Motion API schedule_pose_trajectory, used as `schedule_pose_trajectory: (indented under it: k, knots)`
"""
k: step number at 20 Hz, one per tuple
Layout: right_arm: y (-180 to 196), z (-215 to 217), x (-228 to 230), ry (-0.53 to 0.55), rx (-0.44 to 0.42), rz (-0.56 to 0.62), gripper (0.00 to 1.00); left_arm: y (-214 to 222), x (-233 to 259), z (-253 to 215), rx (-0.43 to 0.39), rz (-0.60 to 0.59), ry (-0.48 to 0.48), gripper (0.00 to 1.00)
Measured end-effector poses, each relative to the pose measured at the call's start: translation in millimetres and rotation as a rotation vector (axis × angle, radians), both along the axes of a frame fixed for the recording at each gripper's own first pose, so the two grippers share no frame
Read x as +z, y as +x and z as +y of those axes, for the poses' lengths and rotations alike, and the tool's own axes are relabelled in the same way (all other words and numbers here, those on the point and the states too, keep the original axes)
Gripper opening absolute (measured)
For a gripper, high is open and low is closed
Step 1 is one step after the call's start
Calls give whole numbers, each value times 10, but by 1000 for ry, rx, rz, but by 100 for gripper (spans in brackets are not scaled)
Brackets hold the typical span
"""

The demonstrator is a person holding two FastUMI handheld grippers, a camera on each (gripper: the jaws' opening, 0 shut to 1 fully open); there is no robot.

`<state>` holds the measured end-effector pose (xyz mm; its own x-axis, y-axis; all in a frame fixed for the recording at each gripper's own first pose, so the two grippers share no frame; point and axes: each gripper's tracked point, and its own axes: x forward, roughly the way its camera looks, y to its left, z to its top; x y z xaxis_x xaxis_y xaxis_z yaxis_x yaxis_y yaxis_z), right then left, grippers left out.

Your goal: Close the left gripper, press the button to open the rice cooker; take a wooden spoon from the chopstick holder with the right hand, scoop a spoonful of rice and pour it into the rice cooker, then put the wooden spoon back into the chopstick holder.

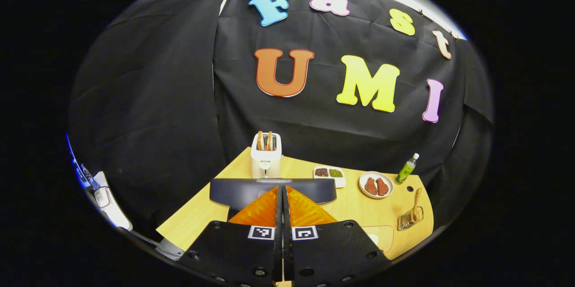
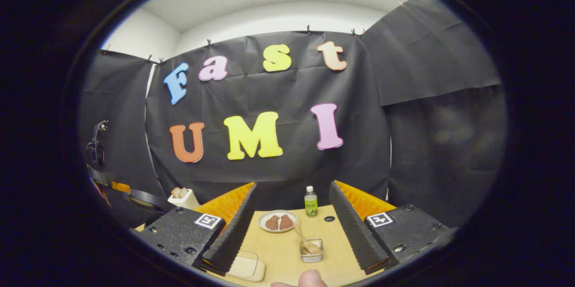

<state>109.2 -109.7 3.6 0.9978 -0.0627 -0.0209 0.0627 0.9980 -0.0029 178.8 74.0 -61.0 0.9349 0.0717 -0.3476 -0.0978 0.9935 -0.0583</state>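
Note:
My left gripper (image 1: 283, 187) is shut, its fingers pressed together with nothing between them. Its tips sit right in front of the rice cooker's dark curved lid (image 1: 233, 190); the cooker's body is hidden behind the fingers. A wooden spoon (image 1: 416, 204) stands in the wire chopstick holder (image 1: 409, 220) at the table's right edge. My right gripper (image 2: 292, 184) is open above the table's front edge, and the spoon (image 2: 305, 237) in its holder (image 2: 311, 254) lies ahead between the fingers, untouched. A pale, flat container (image 2: 245, 265) sits at the near left; its contents cannot be told.
On the wooden table (image 1: 215, 206) stand a white toaster (image 1: 266, 154) with bread, a two-part dish (image 1: 329, 173), a plate of meat (image 1: 376, 185) and a green bottle (image 1: 407, 169). A fingertip (image 2: 305, 280) shows at the bottom of the right gripper view. The table has a small hole (image 2: 329, 218).

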Motion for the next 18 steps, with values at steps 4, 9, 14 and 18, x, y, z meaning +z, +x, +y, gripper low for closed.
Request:
schedule_pose_trajectory:
  k: [4,9,14,18]
  knots:
    - [-94,-26,51,-31,-12,5,100,-176,308,-110,-41,-88,-31,0]
    - [-145,16,68,-67,-10,34,100,-406,549,-300,-107,-167,-42,46]
    - [-50,147,-29,-73,37,87,100,-541,654,-338,-109,-243,-10,84]
    - [172,184,-335,-43,64,176,93,-570,739,-295,-96,-300,5,94]
